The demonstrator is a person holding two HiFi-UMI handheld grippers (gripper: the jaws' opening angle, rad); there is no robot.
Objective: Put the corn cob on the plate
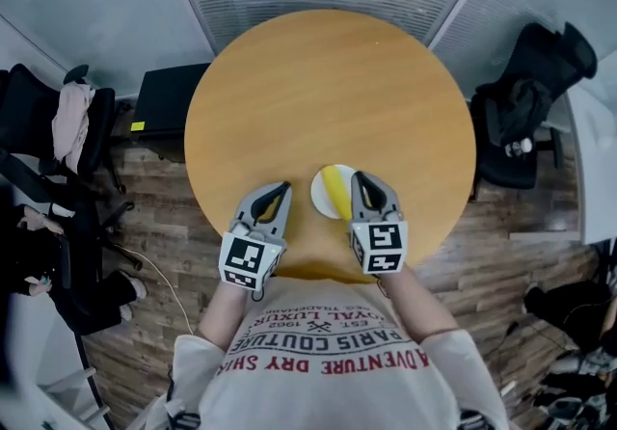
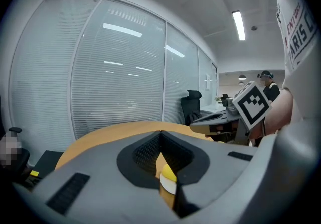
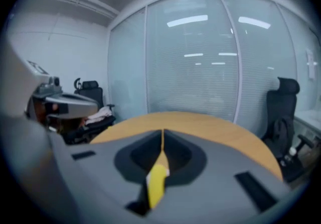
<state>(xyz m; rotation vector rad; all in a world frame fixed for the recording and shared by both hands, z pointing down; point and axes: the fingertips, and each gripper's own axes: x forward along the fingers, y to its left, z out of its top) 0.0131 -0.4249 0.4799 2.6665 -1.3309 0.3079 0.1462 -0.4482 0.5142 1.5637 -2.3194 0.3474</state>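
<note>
The yellow corn cob [image 1: 336, 189] lies on a small white plate [image 1: 320, 195] near the front edge of the round wooden table [image 1: 328, 91]. My right gripper [image 1: 359, 177] hovers over the plate's right rim, its jaws shut with nothing between them. My left gripper [image 1: 282, 189] is left of the plate, jaws closed tip to tip and empty. In the left gripper view the corn cob [image 2: 167, 172] and the plate [image 2: 168, 186] show through the gap under the jaws. In the right gripper view the corn cob [image 3: 156, 185] lies below the shut jaws.
A black office chair [image 1: 521, 110] stands to the table's right. Another chair draped with clothes [image 1: 72, 124] is at the left, near a black box [image 1: 169, 100] on the wooden floor. Glass walls with blinds run behind the table. The person's torso is at the table's front edge.
</note>
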